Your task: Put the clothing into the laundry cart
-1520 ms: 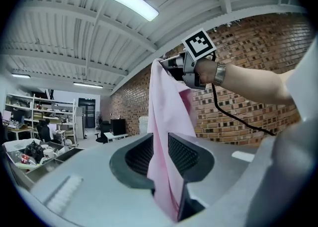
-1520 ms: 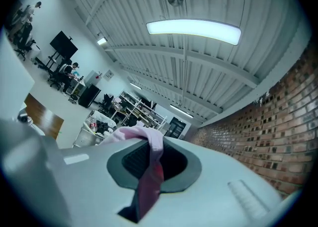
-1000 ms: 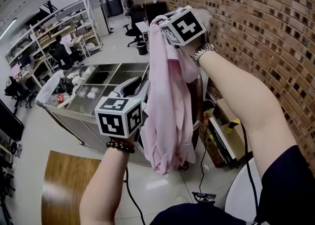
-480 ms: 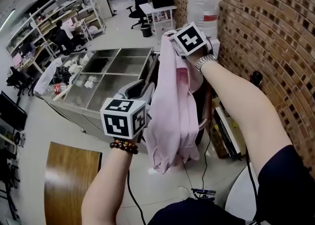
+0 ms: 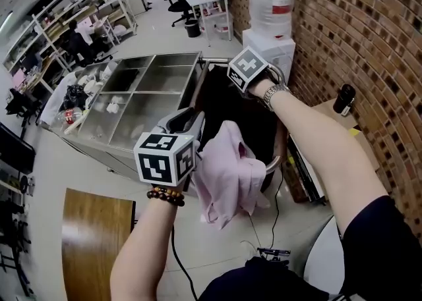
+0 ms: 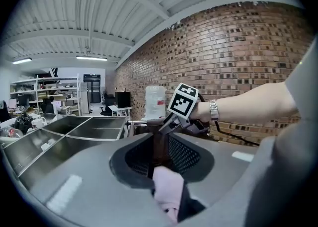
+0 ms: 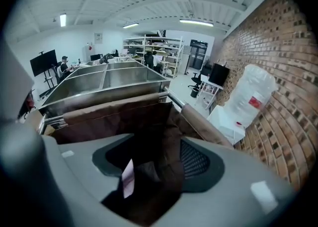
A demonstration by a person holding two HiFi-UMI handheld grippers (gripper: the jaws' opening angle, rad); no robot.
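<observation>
A pink garment [image 5: 227, 174] hangs in a bunch at the near rim of the laundry cart [image 5: 217, 95], a dark brown bag on a metal frame. My left gripper [image 5: 186, 122] is just left of the garment and shut on a fold of its pink cloth [image 6: 168, 191]. My right gripper [image 5: 245, 72] is held over the cart's far side, above the open bag [image 7: 119, 116]. Its jaws are opening, with nothing pressed between them. Only a sliver of the pink garment [image 7: 128, 177] shows below them.
A steel table with sunken compartments [image 5: 145, 89] stands left of the cart. A water dispenser [image 5: 270, 10] and the brick wall [image 5: 356, 36] are at the right. A black bottle [image 5: 343, 99] is near the wall. A wooden board [image 5: 92, 240] and cables lie on the floor.
The right gripper has come down from high up to just over the cart and let go of the garment's top. The garment has dropped to the cart's rim. The left gripper has barely moved.
</observation>
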